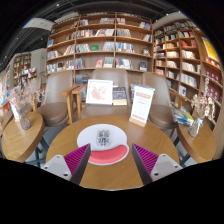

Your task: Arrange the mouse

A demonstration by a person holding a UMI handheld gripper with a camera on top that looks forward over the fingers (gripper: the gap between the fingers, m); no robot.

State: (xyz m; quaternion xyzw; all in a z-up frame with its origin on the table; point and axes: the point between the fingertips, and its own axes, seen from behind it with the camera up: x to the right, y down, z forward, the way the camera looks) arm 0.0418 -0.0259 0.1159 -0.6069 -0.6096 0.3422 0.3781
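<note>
A round white mouse mat with a red wrist rest along its near edge lies on a round wooden table. A small grey-and-white patterned thing sits at the mat's middle; I cannot tell whether it is a mouse or a print. My gripper is open and empty, with its magenta pads spread wide. The mat lies just ahead of the fingertips, between their lines. The fingers do not touch it.
Two upright display cards and a dark book stand at the table's far side. Chairs ring the table. Other round tables are at the left and right. Bookshelves fill the back.
</note>
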